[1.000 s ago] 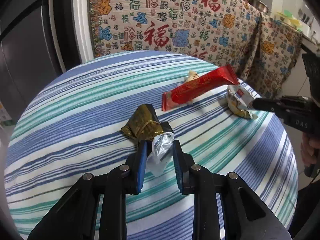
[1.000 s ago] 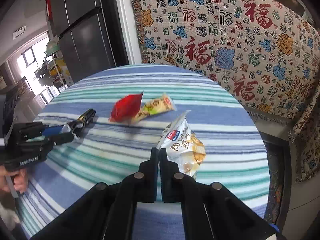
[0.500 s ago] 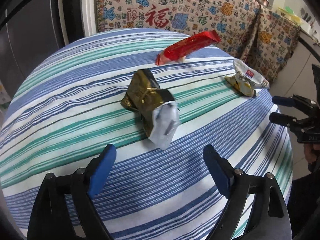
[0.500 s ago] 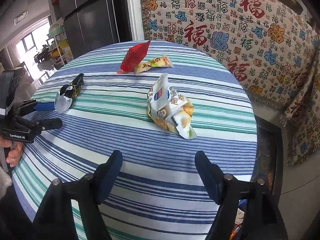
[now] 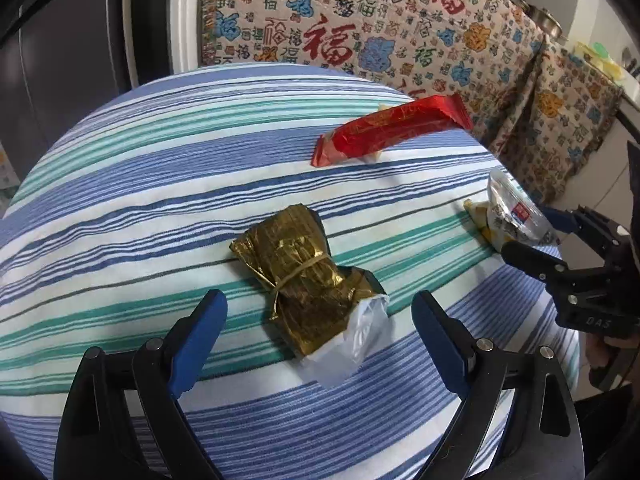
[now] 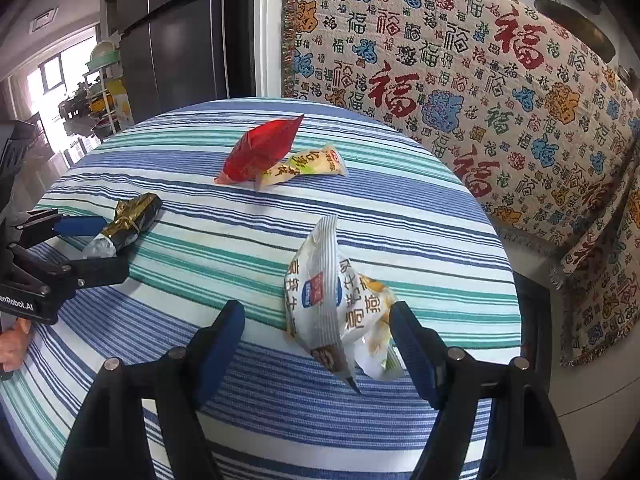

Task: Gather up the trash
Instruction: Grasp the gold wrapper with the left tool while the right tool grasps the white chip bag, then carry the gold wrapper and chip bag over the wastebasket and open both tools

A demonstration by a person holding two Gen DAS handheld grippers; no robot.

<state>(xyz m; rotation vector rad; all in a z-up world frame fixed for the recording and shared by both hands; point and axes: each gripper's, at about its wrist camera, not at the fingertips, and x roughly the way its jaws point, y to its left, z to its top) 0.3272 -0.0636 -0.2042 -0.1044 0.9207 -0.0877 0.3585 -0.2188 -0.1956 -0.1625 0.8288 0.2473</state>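
Presently both tongs gape wide and empty, left tongs (image 5: 318, 332) around the gold wrapper (image 5: 304, 280), right tongs (image 6: 316, 336) around the white snack bag (image 6: 340, 304), both on the counter (image 6: 400, 216); crinkly film may slip or skid.

Round desk (image 6: 400, 216), blue-green-white striped cloth. Lying on it: gold wrapper (image 5: 304, 276), red wrapper (image 6: 260, 152), yellow packet (image 6: 304, 168), white snack bag (image 6: 340, 304).

Before me a round table under a blue, teal and white striped cloth (image 5: 120, 184), behind it a cream blanket (image 6: 460, 80) printed with red and blue characters, a dark fridge (image 6: 180, 40) to my left
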